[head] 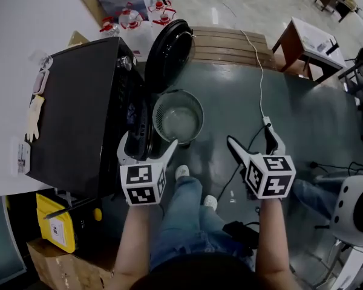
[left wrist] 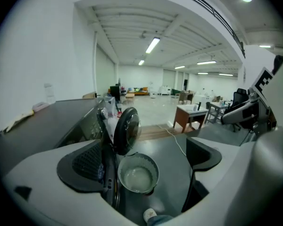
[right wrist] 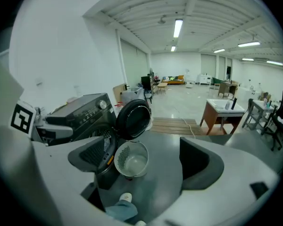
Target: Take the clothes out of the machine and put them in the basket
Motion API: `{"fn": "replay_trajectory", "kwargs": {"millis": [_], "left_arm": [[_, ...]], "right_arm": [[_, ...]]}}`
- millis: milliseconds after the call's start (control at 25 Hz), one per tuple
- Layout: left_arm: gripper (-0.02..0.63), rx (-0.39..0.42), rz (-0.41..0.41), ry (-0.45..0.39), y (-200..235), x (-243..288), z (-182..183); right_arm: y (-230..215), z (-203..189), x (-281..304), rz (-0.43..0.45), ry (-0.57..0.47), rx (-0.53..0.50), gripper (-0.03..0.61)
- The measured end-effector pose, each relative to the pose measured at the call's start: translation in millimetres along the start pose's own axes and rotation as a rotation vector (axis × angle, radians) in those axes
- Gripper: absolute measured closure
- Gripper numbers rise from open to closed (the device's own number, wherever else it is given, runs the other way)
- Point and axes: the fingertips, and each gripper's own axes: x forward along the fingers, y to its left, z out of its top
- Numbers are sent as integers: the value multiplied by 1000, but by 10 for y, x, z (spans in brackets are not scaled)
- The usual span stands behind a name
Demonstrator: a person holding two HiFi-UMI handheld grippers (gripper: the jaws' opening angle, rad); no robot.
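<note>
Both claws gape wide, holding nothing: the left gripper (head: pixel 150 142) at lower centre by the machine (head: pixel 72 113) front, the right gripper (head: pixel 249 135) to its right. Centre frame, the basket (head: pixel 163 110) stands on the floor just beside the machine, below its open door (head: pixel 169 53).

The black front-loading machine (head: pixel 72 113) is placed at the left, with its round door (head: pixel 169 53) swung open. The pale perforated basket (head: pixel 199 110) is set upright and empty on the floor (head: pixel 242 101), just beside the opening.
</note>
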Motion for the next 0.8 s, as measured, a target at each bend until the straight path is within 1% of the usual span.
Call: {"fn": "replay_trajectory", "kwargs": {"millis": [80, 160, 240, 320, 400, 520, 600, 680, 800], "left_arm": [[63, -42, -36, 68, 62, 194, -109], [99, -81, -64, 115, 135, 425, -176], [124, -96, -89, 146, 196, 649, -235], [124, -92, -109, 191, 245, 839, -338], [124, -91, -119, 240, 295, 1019, -454], [124, -104, -138, 302, 336, 1252, -637], [124, -99, -149, 341, 354, 1371, -781], [124, -94, -161, 368, 374, 1487, -915], [124, -99, -166, 397, 411, 1625, -1109]], "right_arm": [[120, 17, 213, 29, 31, 23, 80], [168, 40, 463, 25, 57, 12, 79], [205, 13, 704, 18, 97, 16, 78], [263, -80, 903, 31, 158, 59, 78], [322, -158, 1076, 48, 202, 124, 78], [411, -259, 1307, 61, 229, 244, 80], [491, -345, 1451, 76, 240, 298, 80], [559, -454, 1603, 82, 263, 311, 80], [608, -670, 1797, 78, 313, 299, 80]]}}
